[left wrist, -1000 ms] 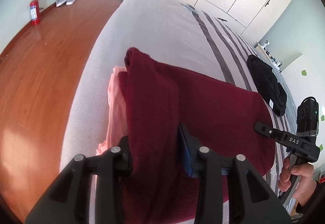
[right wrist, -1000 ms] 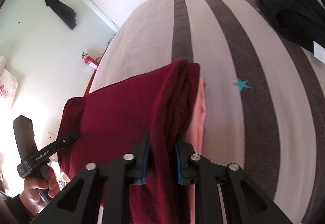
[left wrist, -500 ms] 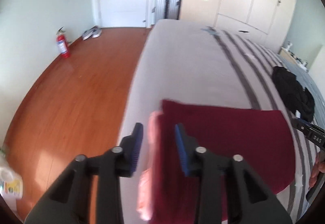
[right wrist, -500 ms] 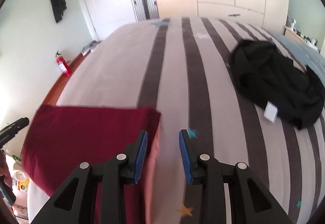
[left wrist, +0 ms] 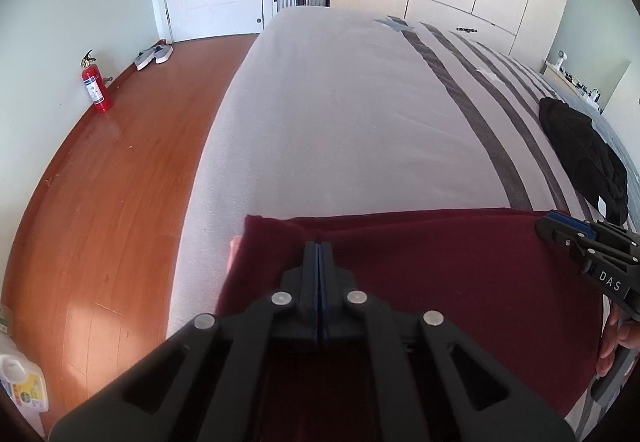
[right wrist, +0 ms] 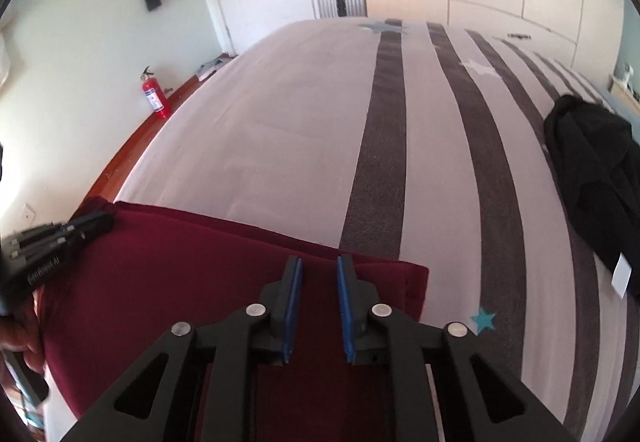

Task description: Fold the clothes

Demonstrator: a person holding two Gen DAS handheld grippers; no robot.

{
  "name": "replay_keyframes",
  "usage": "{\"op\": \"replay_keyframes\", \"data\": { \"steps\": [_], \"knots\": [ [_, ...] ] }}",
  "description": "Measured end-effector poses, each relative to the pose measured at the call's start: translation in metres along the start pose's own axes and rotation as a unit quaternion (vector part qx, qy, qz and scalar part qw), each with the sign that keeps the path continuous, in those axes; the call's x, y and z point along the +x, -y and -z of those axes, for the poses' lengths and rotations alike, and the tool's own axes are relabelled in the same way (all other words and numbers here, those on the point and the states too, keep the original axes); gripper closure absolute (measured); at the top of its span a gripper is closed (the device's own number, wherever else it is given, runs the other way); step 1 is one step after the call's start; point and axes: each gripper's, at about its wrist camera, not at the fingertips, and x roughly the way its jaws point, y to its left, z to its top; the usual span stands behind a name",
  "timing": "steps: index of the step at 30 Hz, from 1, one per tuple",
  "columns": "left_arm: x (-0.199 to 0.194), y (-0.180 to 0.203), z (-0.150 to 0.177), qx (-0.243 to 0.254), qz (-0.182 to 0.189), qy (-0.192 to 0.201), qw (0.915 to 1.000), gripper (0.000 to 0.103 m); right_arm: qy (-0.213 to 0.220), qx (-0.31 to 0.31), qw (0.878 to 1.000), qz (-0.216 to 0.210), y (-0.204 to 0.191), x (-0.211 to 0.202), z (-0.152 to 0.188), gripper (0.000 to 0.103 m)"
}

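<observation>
On the bed: a folded maroon garment (left wrist: 440,282) lies flat at the near edge of the striped bedspread (left wrist: 340,113).
Pink garment: a sliver of pink fabric (left wrist: 234,252) peeks out under the maroon fold's left edge.
Left gripper (left wrist: 319,254): fingers pressed together with no gap, tips over the maroon cloth near its far left corner; whether any fabric is pinched between them cannot be told.
Right gripper (right wrist: 318,282): blue pads parted by a narrow gap, holding nothing, poised over the maroon fold near its far right corner (right wrist: 416,274).
Black garment (right wrist: 592,177): crumpled in a heap on the bedspread, well apart to the right, a white tag showing.
Floor side: a red fire extinguisher (left wrist: 96,87) stands against the wall; a pair of shoes (left wrist: 154,55) sits near the door.
</observation>
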Motion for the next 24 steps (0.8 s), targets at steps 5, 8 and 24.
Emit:
{"op": "replay_keyframes", "data": {
  "steps": [5,8,24],
  "knots": [
    [-0.019,-0.015,0.007,-0.025,-0.005,0.021,0.9995,0.101,0.013,0.013,1.0,-0.004,0.015,-0.003,0.001,0.103],
    [-0.043,-0.025,-0.001,-0.055,-0.02,0.056,0.9967,0.101,0.032,0.059,0.998,-0.005,0.034,-0.019,-0.004,0.103],
    [-0.134,0.076,0.109,0.005,0.133,0.072,0.9885,0.101,0.071,-0.003,0.99,-0.118,-0.054,-0.11,0.094,0.097]
  ]
}}
